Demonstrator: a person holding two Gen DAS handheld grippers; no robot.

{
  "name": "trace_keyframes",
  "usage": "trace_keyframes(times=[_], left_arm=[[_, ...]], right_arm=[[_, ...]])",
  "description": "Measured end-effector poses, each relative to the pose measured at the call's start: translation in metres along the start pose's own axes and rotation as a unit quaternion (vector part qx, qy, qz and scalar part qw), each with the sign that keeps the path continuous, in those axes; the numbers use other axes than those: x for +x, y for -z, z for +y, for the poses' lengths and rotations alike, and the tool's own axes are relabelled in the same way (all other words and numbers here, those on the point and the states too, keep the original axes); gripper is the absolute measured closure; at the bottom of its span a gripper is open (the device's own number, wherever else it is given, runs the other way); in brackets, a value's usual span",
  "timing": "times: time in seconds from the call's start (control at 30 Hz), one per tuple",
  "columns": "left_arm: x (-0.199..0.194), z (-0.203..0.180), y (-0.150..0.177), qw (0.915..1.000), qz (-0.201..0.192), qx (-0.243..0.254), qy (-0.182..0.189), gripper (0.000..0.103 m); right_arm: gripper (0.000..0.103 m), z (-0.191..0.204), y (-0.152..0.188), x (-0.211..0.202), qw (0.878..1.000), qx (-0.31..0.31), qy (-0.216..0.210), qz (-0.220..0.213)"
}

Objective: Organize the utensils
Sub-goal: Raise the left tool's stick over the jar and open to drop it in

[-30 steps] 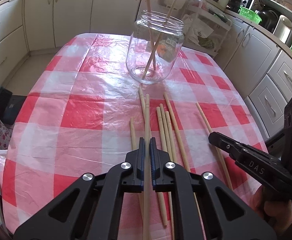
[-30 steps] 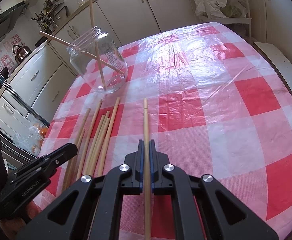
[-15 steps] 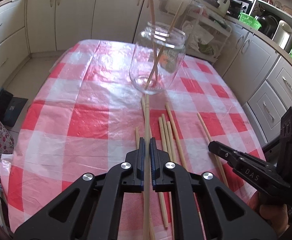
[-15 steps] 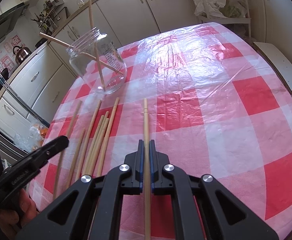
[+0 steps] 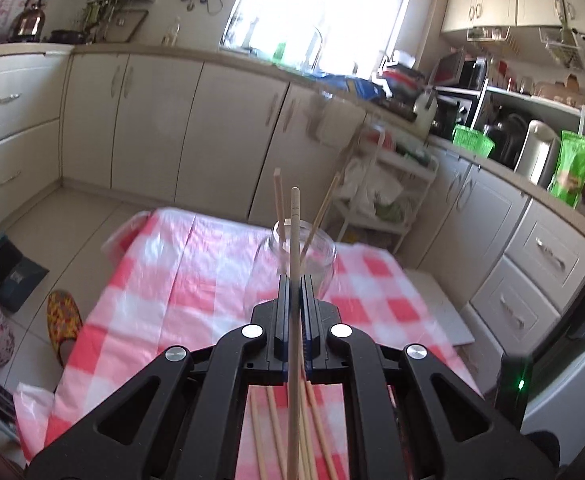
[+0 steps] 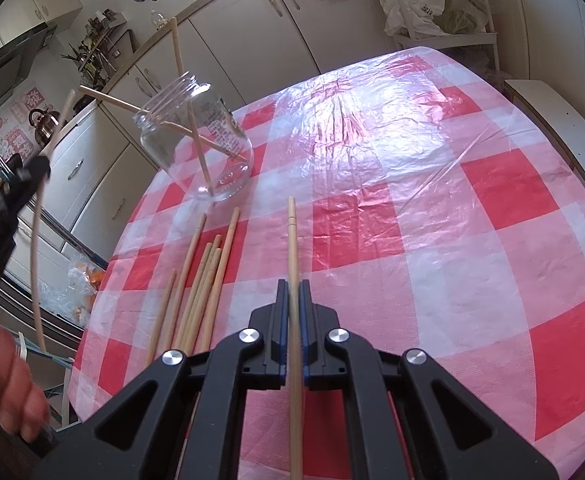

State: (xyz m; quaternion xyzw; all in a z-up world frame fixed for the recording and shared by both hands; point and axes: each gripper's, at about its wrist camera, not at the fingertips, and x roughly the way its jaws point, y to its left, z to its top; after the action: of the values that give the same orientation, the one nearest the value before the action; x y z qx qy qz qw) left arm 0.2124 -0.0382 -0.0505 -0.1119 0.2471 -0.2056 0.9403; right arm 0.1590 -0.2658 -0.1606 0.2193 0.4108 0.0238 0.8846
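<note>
Since earlier frame, left gripper [image 5: 292, 300] rose, jaws clamped on chopstick [image 5: 293, 240], tip aimed above jar [image 5: 296, 256] at frame centre. We judge: insertion next. Right gripper [image 6: 291, 304] pinches second chopstick [image 6: 292, 248], waiting; loose chopsticks [image 6: 200, 280] lie lower left on tablecloth [image 6: 452, 200].

Both tongs [image 5: 292, 292] [image 6: 291, 300] are matte black with blue-edged pads [image 6: 279, 320] and silver screws [image 6: 250, 335].
</note>
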Motion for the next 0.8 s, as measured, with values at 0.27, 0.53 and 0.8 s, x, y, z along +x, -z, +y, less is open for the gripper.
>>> trace_keyframes(times=[0.27,0.53,0.8], left_arm=[[0.006,-0.013,-0.028,0.9993,-0.036,0.010,0.006,0.098],[0.035,-0.022,-0.051,0.9972,-0.072,0.008,0.017,0.098],[0.067,-0.018,-0.082,0.9923,-0.121,-0.020,0.016,0.098]], right_arm=[[0.097,-0.004,0.000,0.000,1.000,0.011,-0.008,0.000],[0.097,-0.008,0.000,0.002,1.000,0.024,-0.014,0.006],[0.097,-0.011,0.000,0.005,0.999,0.034,-0.023,0.009]])
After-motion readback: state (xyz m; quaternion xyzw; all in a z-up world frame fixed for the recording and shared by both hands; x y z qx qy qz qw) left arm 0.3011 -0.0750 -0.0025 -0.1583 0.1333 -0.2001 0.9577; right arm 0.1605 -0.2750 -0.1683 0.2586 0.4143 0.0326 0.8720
